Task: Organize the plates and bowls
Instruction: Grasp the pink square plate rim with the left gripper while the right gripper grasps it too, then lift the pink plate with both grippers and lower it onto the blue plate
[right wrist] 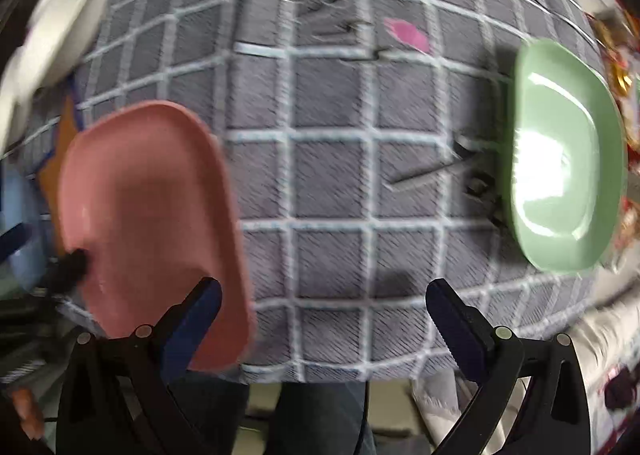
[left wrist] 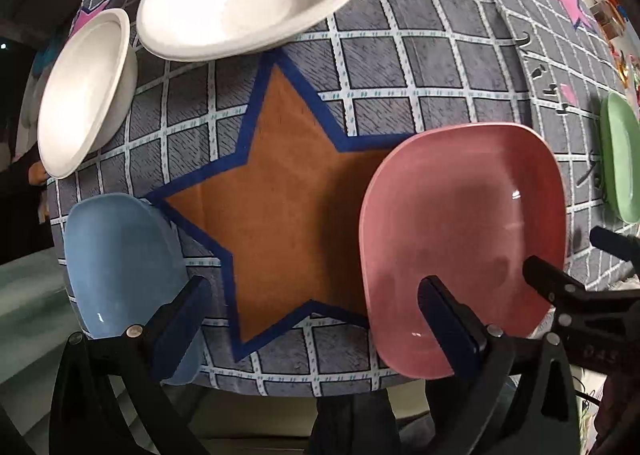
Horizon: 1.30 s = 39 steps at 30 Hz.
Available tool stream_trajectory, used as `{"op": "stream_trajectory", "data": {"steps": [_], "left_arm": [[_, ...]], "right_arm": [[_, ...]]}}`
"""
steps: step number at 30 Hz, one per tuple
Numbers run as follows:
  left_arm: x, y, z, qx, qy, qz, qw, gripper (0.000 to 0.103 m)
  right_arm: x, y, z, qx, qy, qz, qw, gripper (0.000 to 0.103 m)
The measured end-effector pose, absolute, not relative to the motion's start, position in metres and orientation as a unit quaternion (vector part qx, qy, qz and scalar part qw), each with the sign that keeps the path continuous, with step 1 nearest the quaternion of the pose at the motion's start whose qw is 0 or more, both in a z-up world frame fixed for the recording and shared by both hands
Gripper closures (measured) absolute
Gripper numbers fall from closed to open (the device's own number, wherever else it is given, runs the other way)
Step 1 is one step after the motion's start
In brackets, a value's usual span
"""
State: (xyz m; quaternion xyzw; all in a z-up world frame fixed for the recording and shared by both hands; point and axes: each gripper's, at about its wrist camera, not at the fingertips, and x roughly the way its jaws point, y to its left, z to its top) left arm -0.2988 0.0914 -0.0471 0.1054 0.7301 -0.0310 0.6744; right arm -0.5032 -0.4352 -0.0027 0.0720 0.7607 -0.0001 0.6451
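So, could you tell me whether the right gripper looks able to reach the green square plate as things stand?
Probably yes: the right gripper is open, and only bare checked cloth lies between it and the green square plate.

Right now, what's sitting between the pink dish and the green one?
Nothing stands there. In the right wrist view, only bare grey checked cloth runs from the pink dish to the green dish.

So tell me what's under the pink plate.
The pink plate lies on the checked cloth, overlapping the orange star's right point. Anything directly beneath it is hidden.
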Motion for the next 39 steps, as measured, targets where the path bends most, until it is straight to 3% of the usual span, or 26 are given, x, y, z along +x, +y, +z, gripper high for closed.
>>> {"op": "stream_trajectory", "data": {"steps": [13,17,20,22,25,26,27,39], "left_arm": [[-0.295,0.101,-0.087,0.044,0.756,-0.016,0.653,0.002],[-0.296,0.129,-0.085,0.027,0.757,-0.019,0.652,0.008],[-0.301,0.123,-0.078,0.046,0.753,-0.035,0.656,0.021],[-0.305,0.116,-0.070,0.064,0.748,-0.051,0.659,0.030],[-0.304,0.104,-0.069,0.079,0.746,-0.074,0.657,0.050],[-0.302,0.100,-0.069,0.079,0.748,-0.082,0.654,0.061],[-0.302,0.098,-0.069,0.077,0.749,-0.094,0.651,0.064],[-0.328,0.094,-0.050,0.095,0.744,-0.107,0.652,0.064]], "right_arm": [[-0.482,-0.385,-0.012,0.038,0.742,0.033,0.668,0.000],[-0.483,-0.400,-0.012,0.057,0.756,0.021,0.652,0.000],[-0.479,-0.400,-0.007,0.052,0.750,0.027,0.659,0.017],[-0.478,-0.389,0.003,0.044,0.746,0.046,0.663,0.046],[-0.475,-0.374,0.007,0.048,0.752,0.077,0.653,0.065],[-0.475,-0.372,0.008,0.045,0.753,0.078,0.652,0.065],[-0.475,-0.371,0.008,0.049,0.755,0.079,0.649,0.065],[-0.481,-0.368,0.013,0.085,0.773,0.084,0.622,0.066]]}}
